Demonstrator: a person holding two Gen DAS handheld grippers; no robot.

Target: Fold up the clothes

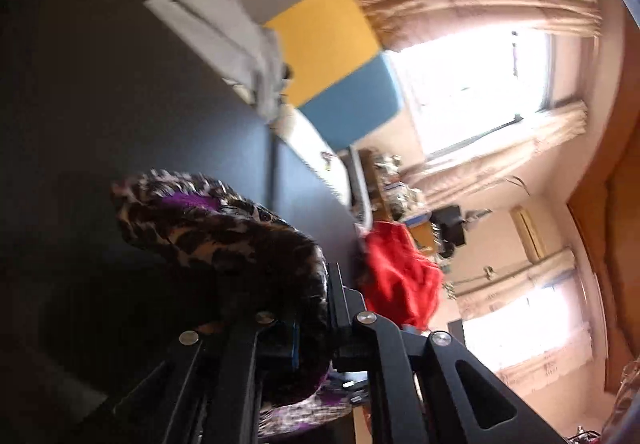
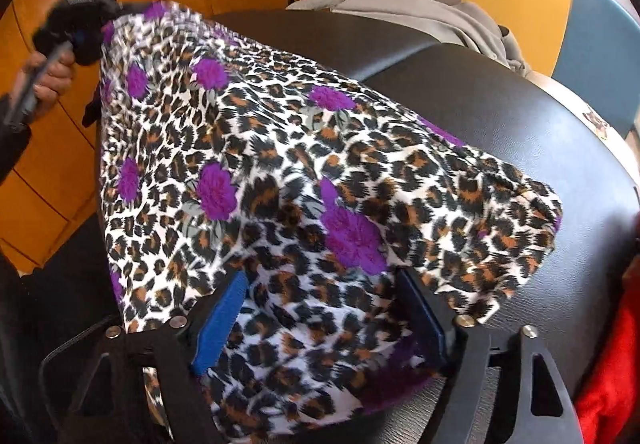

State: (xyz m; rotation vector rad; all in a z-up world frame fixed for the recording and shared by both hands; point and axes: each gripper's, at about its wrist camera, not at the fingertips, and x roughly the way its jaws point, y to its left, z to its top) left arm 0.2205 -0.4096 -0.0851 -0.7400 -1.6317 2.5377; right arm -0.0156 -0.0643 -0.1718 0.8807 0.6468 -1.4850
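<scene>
Black padded worktop (image 2: 500,116) filled the scene, backed by orange panels and a sunlit window. On it lay a leopard-print garment (image 2: 280,172) with purple flowers, one corner lifted off the surface. That corner was clenched in the left gripper (image 2: 86,30), held by a hand (image 2: 50,78). Near the camera, the right gripper (image 2: 320,316) stood wide, its blue pads either side of the cloth, not pinching. A grey garment (image 2: 440,20) and a red garment (image 1: 400,276) lay nearby.
</scene>
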